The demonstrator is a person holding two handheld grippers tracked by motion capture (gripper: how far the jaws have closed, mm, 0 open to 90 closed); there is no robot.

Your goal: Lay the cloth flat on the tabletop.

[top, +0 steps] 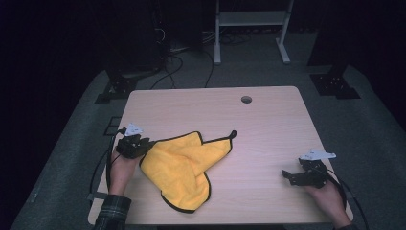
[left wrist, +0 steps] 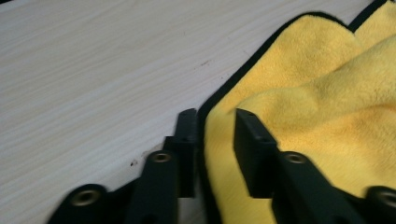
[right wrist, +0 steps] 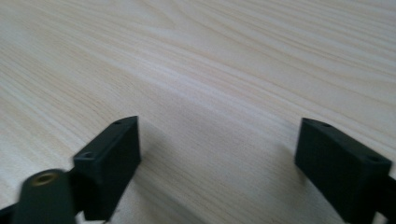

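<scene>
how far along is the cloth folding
Partly done: the yellow cloth already lies doubled over unevenly on the table. In hand: the left gripper stands slightly open astride the cloth's black-trimmed edge, not clamping it. The right gripper waits wide open over bare wood. Left: squaring and finishing the fold.

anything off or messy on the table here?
Only the yellow cloth: it lies crumpled and half-folded over itself near the table's left side, edges skewed, hanging loop sticking out. No spill or damage visible.

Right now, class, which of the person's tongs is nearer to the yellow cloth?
Left. The left tongs sit at the yellow cloth's left edge, its black hem between the jaws. The right tongs rest apart, over bare table.
</scene>
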